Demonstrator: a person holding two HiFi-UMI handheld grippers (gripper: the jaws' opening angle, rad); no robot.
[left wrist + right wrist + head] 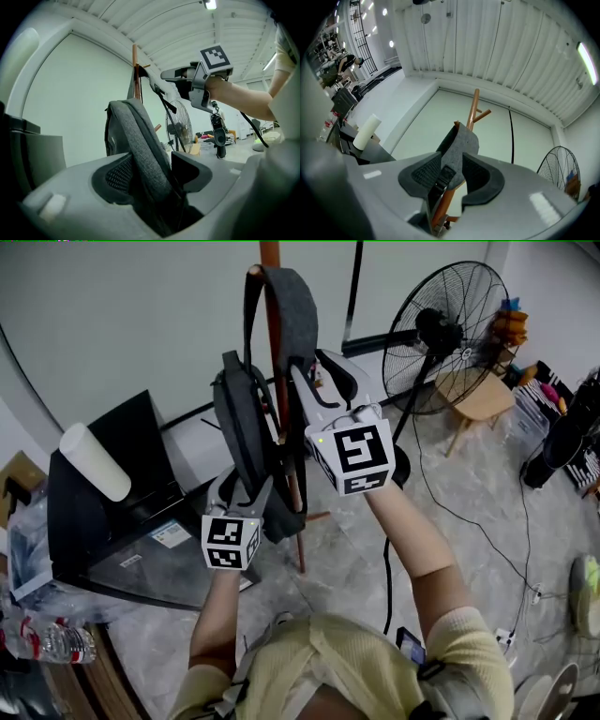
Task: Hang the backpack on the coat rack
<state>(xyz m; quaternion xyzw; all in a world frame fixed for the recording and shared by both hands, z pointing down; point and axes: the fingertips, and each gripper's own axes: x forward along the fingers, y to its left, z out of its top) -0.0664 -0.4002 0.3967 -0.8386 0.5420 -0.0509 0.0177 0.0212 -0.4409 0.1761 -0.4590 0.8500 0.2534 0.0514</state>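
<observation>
Pale walls and a grey mottled floor (337,549) fill the head view, with a black worktop (103,512) at the left and a standing fan (445,334) at the far right. Between them stands the coat rack (272,352). The backpack (239,427) hangs upright beside the pole, with its long axis parallel to it. The right claw (309,381) is high, near the top of the rack. The left claw (246,491) is lower, at the near side of the bag.

From the left gripper view, the jaws stand wide. A padded grey second strap (140,140) runs between them, but a gap shows beside the right pad, so nothing is pinched.

From the right gripper view, the jaws are narrow and closed on the shoulder strap (461,140), with its black buckle (440,180) between the pads. From this claw the strap rises up and away, then bends over a peg (456,124) just beyond the jaws. The right hand is therefore the nearer one to the peg. I judge that the strap is already hooked on, so the coming move is probably only a release, drawing back along the strap's line so that the loop is not pulled off.
</observation>
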